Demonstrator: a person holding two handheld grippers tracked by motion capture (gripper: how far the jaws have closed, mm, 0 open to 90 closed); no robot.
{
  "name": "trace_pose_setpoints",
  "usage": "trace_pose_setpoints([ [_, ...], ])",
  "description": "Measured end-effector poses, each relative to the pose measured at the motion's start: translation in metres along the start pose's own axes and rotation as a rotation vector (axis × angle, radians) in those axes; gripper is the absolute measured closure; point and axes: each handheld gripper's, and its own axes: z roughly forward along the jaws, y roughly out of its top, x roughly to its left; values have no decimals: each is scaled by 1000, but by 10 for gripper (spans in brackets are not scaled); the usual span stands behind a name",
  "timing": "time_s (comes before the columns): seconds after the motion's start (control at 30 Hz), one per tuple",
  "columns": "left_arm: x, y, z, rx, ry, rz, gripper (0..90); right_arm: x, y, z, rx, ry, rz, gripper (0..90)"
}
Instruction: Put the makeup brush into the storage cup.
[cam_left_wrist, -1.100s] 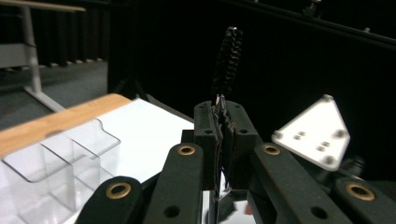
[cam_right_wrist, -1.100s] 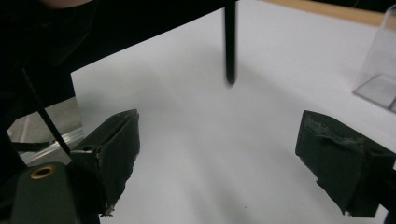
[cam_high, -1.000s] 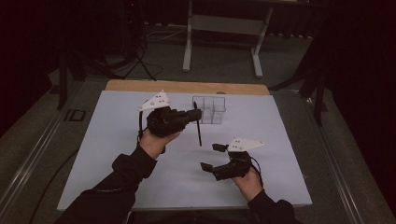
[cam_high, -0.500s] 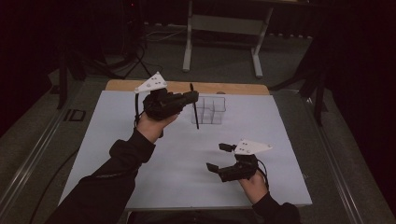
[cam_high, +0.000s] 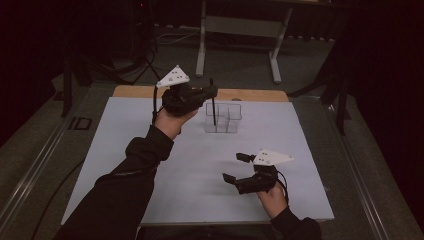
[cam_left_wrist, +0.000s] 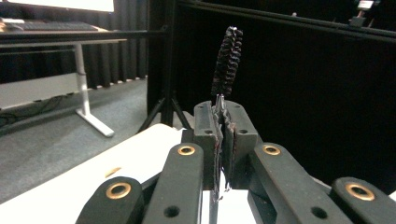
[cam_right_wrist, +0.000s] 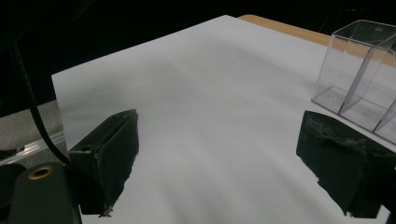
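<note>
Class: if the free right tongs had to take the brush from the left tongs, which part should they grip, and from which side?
Grip the bare stem below the left tongs, coming from the right, the near side for the open right tongs. The brush hangs upright above the clear organizer; bristles would slip.

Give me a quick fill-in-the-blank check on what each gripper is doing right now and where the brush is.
1. The left gripper is shut on a thin black ____.
2. The brush hangs above the clear ____ at the far side of the table.
3. The right gripper has its jaws ____ and holds nothing.
4. In the left gripper view the bristles point ____ from the jaws.

Missing words: brush; organizer; open; up
</note>
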Motion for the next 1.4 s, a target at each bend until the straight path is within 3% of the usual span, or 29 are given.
trace_pose_setpoints([
  [0.1, 4, 5, 5, -5, 22, 14, 865, -1, 0, -1, -6, 0, 5, 130],
  [0.17, 8, 7, 7, -14, 25, 3, 865, -2, -1, -1, -15, 5, 12, 131],
  [0.3, 12, 11, 14, -15, 54, 33, 866, -2, -1, -4, -29, 1, 14, 134],
  [0.6, 27, 10, 33, 0, 96, 38, 865, 1, 0, -5, -40, -5, -14, 131],
  [0.8, 39, 4, 45, -1, 136, 59, 865, 1, -2, -4, -41, 3, -14, 130],
  [1.0, 52, -5, 58, 3, 146, 40, 865, 1, -2, -4, -40, 6, -15, 131],
  [1.07, 54, -9, 63, 21, 165, 60, 865, 0, -3, -3, -36, 6, -13, 131],
  [1.17, 60, -14, 68, 18, 165, 30, 865, 0, -3, -3, -36, 10, -14, 131],
  [1.4, 68, -26, 78, 41, 184, 9, 865, -1, -4, -3, -37, 14, -4, 131],
])
